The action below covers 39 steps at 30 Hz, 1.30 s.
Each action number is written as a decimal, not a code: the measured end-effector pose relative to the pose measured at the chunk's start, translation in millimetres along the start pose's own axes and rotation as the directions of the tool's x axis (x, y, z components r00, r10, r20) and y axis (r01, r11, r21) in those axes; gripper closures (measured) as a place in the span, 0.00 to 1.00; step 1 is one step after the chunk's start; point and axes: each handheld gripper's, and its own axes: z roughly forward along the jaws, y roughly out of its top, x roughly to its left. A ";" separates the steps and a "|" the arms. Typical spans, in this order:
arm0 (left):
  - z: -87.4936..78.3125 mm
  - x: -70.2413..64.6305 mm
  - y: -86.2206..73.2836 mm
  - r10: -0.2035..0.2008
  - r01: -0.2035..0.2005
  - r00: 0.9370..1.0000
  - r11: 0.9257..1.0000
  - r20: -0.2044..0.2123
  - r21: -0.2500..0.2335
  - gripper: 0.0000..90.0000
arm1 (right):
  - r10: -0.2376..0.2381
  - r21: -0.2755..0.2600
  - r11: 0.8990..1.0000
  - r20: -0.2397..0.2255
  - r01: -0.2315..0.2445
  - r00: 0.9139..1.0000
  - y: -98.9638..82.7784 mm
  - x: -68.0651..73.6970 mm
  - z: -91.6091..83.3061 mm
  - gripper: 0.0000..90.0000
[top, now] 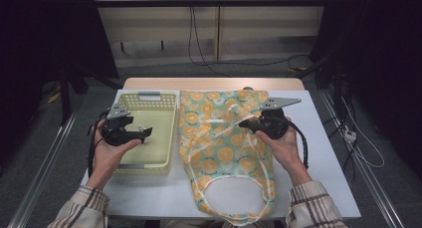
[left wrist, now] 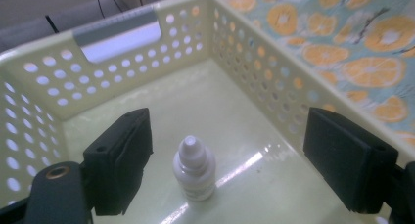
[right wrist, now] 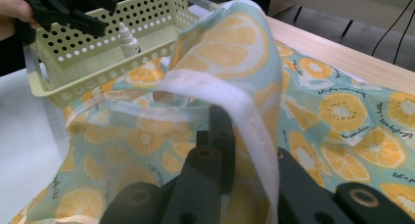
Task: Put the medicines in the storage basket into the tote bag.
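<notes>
A pale yellow perforated basket (top: 130,169) (left wrist: 205,53) (right wrist: 88,55) stands on the table's left side. A small white dropper bottle (left wrist: 195,168) (right wrist: 128,39) stands upright on its floor. My left gripper (top: 144,133) (left wrist: 232,145) hangs inside the basket, open, with the bottle between its jaws and touching neither. An orange-slice print cloth (top: 219,148) (left wrist: 352,48) (right wrist: 333,111) with white straps lies to the right of the basket. My right gripper (top: 245,122) (right wrist: 234,131) is shut on a strap and fold of it, lifted above the table.
The white table top (top: 323,153) has a wooden strip (top: 214,82) along its far edge. The cloth's strap loop (top: 234,198) reaches the near edge. Cables trail on the floor behind and to the right.
</notes>
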 end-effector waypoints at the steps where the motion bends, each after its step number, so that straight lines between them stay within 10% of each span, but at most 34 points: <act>1: 3.9 1.1 0.0 0.003 -0.003 1.000 1.000 0.006 0.022 0.19 | 0.000 0.000 1.000 0.000 0.000 1.000 -0.1 -0.2 -0.1 1.00; 12: 31.5 8.6 -3.4 -0.014 0.022 0.999 0.987 -0.047 0.162 0.22 | -0.001 0.010 1.000 -0.006 0.001 1.000 -1.5 -0.1 3.5 1.00; 18: 39.5 14.8 -8.2 -0.057 0.065 0.998 0.970 -0.038 0.233 0.41 | 0.000 0.015 1.000 -0.006 0.000 1.000 -2.5 -0.8 4.5 1.00; 28: 43.3 13.1 -9.7 -0.025 0.033 0.999 0.961 -0.032 0.273 0.65 | 0.001 0.014 1.000 -0.008 -0.001 1.000 -2.7 -0.7 4.3 1.00; 39: 41.1 11.5 -7.5 -0.007 0.015 1.000 0.962 -0.029 0.274 0.67 | 0.005 0.016 1.000 -0.009 -0.005 1.000 -3.8 -1.6 6.7 1.00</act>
